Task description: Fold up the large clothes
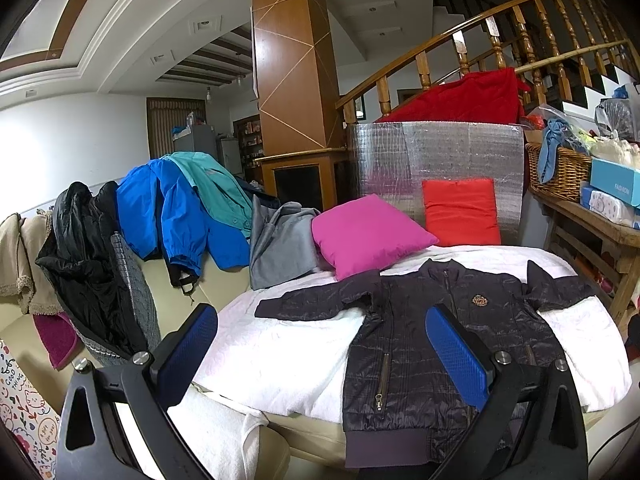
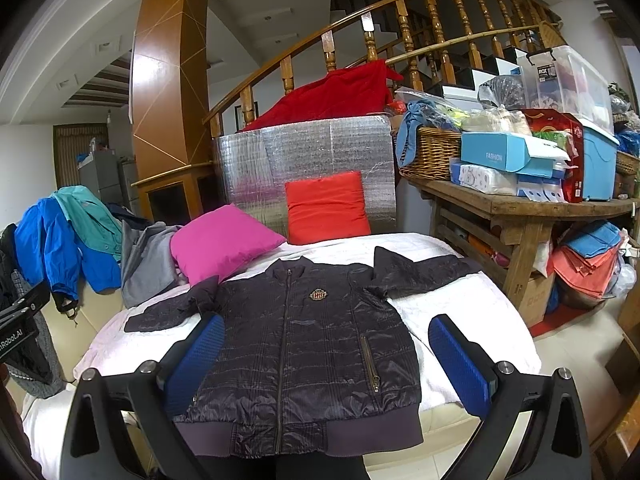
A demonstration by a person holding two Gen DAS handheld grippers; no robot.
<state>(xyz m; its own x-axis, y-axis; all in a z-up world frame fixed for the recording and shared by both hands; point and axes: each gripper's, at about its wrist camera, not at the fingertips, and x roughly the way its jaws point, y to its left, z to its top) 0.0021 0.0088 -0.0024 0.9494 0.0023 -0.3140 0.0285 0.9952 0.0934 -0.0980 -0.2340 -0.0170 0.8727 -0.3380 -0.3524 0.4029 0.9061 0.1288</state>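
Note:
A dark quilted zip jacket point(image 1: 416, 344) lies flat, front up, on a white cover point(image 1: 280, 344), sleeves spread to both sides. It also shows in the right wrist view point(image 2: 304, 344) on the white cover point(image 2: 452, 304). My left gripper point(image 1: 320, 340) is open and empty, held above the jacket's left half and the cover. My right gripper point(image 2: 326, 354) is open and empty, held above the jacket's lower body. Both have blue pads.
A pink cushion point(image 2: 224, 240) and a red cushion point(image 2: 328, 208) sit behind the jacket against a silver foil panel point(image 2: 304, 152). Jackets are piled on the left point(image 1: 176, 216). A cluttered wooden table point(image 2: 520, 208) stands at the right.

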